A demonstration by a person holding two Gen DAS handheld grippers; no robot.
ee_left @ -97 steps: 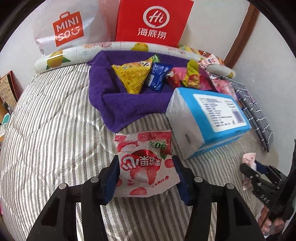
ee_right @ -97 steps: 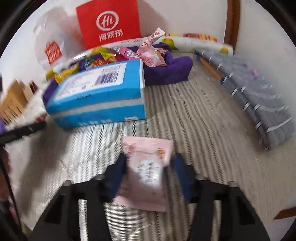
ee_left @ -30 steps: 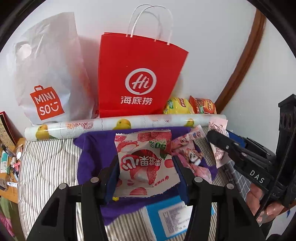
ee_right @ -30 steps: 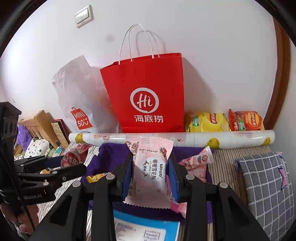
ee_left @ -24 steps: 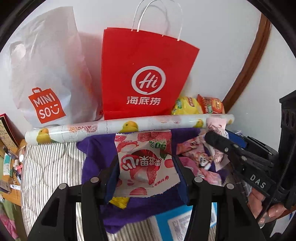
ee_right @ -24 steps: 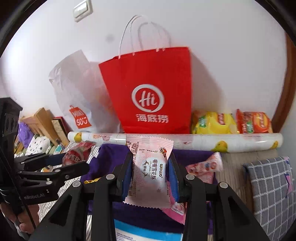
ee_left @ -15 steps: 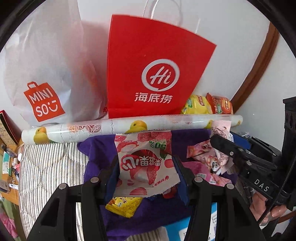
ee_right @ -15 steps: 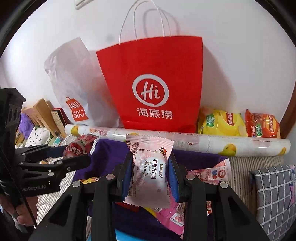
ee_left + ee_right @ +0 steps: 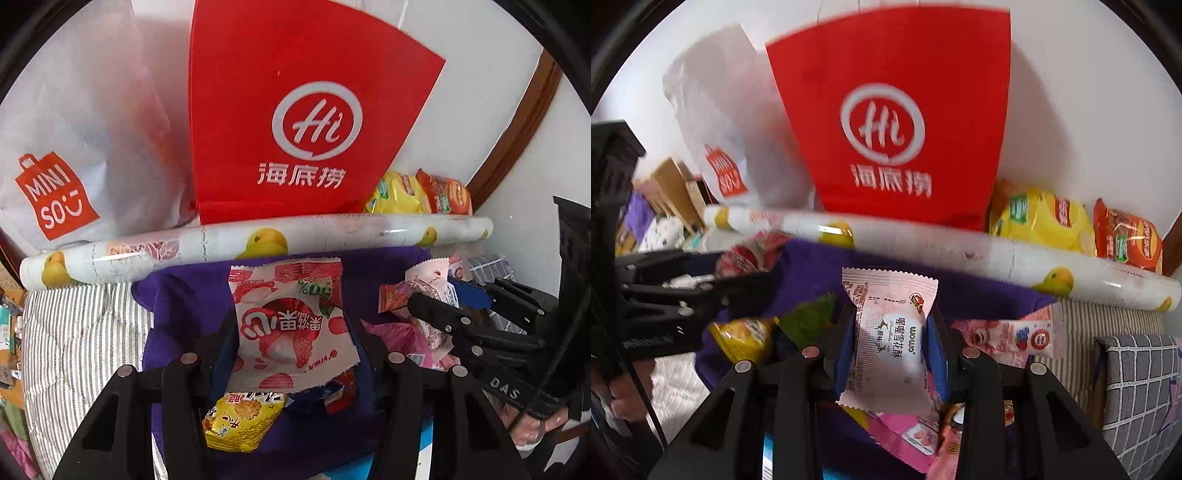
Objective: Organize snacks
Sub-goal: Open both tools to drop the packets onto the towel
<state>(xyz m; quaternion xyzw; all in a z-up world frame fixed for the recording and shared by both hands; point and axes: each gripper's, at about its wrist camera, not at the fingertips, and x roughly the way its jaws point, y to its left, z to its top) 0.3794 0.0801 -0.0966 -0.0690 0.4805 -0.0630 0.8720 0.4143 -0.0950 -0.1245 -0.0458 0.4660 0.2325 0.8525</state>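
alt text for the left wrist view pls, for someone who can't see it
The left tongs are shut on a red and white lychee snack packet, held above a purple towel strewn with snacks. Behind stand a red paper bag, a white Miniso bag and a duck-print roll; the right tongs, holding a pink packet, enter from the right.

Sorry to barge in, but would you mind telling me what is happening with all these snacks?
A person is sorting snacks with a handheld gripper in each hand. The left gripper holds a red and white lychee-print packet between its fingers, and the right gripper holds a pale pink snowflake-pastry packet. Both hang above a purple towel that already carries a pile of wrapped snacks, just in front of a fruit-print roll and a red paper bag. Neither packet has been released yet.
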